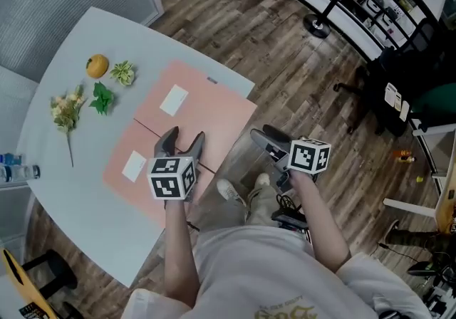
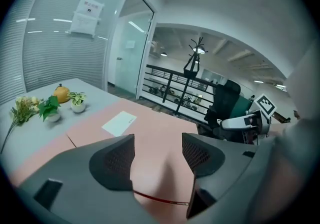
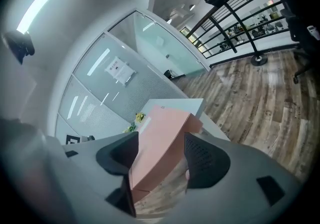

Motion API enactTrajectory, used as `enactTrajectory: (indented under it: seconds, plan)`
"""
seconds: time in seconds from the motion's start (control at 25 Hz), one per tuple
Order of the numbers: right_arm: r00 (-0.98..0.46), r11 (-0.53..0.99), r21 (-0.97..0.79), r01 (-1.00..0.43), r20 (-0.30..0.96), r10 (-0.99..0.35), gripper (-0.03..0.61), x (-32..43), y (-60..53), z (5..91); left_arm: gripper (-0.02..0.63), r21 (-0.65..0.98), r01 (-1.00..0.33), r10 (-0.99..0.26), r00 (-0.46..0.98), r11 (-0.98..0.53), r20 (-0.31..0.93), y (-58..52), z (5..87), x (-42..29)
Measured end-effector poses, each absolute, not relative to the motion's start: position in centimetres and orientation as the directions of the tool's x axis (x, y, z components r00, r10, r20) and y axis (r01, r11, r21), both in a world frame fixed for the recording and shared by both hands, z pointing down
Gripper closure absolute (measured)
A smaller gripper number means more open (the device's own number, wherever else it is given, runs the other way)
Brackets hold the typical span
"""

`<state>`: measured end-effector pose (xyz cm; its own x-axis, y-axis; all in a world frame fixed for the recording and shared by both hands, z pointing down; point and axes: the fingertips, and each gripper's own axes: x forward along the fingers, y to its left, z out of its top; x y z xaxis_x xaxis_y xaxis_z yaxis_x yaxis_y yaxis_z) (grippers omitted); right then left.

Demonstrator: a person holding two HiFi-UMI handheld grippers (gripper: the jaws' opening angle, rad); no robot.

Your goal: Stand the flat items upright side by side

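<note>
Two pink flat folders lie side by side on the pale table (image 1: 85, 232), each with a white label: a far one (image 1: 214, 107) and a near one (image 1: 121, 150). My left gripper (image 1: 185, 136) hovers over their shared edge, jaws open and nothing between them. In the left gripper view the left gripper (image 2: 157, 155) looks down on the pink folder (image 2: 155, 133) and its label (image 2: 119, 123). My right gripper (image 1: 269, 148) is off the table's right edge, above the wood floor. It is open and empty. The right gripper (image 3: 160, 155) frames the pink folders (image 3: 160, 138) from the side.
An orange (image 1: 97, 65), two small potted plants (image 1: 122, 72) (image 1: 102, 99), a flower sprig (image 1: 66, 110) and a water bottle (image 1: 14, 171) sit on the table's left side. A coat-stand base (image 1: 317, 24) and an office chair (image 1: 399, 90) stand on the floor to the right.
</note>
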<state>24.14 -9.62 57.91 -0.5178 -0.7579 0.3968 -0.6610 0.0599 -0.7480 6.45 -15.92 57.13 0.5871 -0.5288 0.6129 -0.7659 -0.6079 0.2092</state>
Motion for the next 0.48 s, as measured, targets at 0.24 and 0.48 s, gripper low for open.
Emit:
enactTrajectory:
  seconds: [0.24, 0.48]
  plan:
    - [-0.516, 0.037, -0.753, -0.657, 0.414, -0.75, 0.288, 24.6, -10.8, 59.0, 0.328, 0.165, -0.77, -0.522, 0.557, -0.617, 0.645, -17.0, 58.8, 6.4]
    - [-0.533, 0.007, -0.786, -0.619, 0.414, -0.738, 0.284, 24.5, -11.6, 60.6, 0.328, 0.148, -0.773, -0.513, 0.538, -0.617, 0.669, -17.8, 59.6, 7.0]
